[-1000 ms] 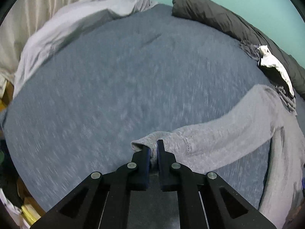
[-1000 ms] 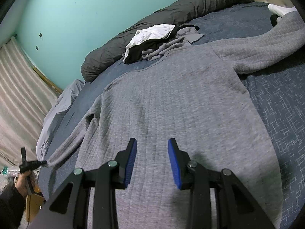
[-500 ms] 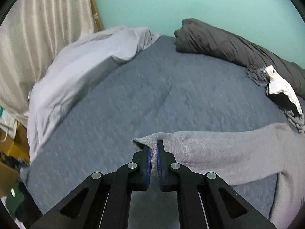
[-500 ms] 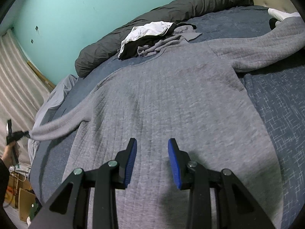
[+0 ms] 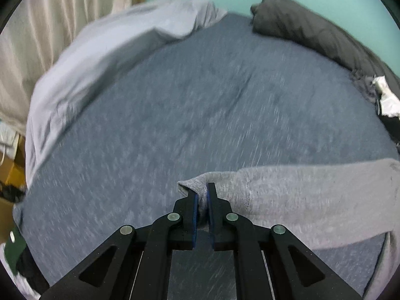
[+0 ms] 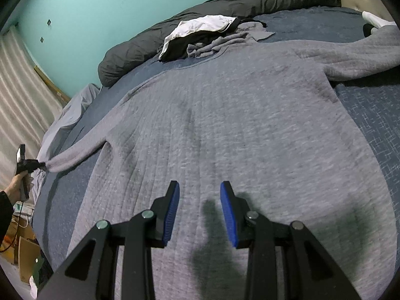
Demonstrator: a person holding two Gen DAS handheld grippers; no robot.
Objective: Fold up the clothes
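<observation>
One grey quilted long-sleeve sweatshirt (image 6: 225, 130) is spread flat on the dark blue speckled bedspread (image 5: 175, 115), and there are two black grippers on it, one per hand. Starting at the far left, the left gripper (image 5: 202, 195) has its blue-padded jaws pinched tight on the cuff of one grey sleeve (image 5: 300, 200), with the cuff sitting right between the pads. In the right wrist view you can see that same gripper (image 6: 41, 166) way out at the left edge of the bed, held in the person's hand (image 6: 20, 182), with the sleeve (image 6: 75, 155) stretched out sideways from the body, long axis running left to right. The sweatshirt's body runs lengthwise away from the right camera, neck pointing toward the teal wall (image 6: 87, 12), hem end nearest the lens. The right gripper (image 6: 200, 187) hangs over the lower middle of the body with its jaws spread apart, nothing between them but fabric underneath. The second sleeve (image 6: 362, 57) trails off to the upper right. Behind the collar there's a small heap of black, white and grey clothes (image 6: 200, 35), then one long rolled charcoal duvet (image 6: 250, 7) along the wall. One pale grey sheet (image 5: 100, 57) is bunched at the bed's left edge.
</observation>
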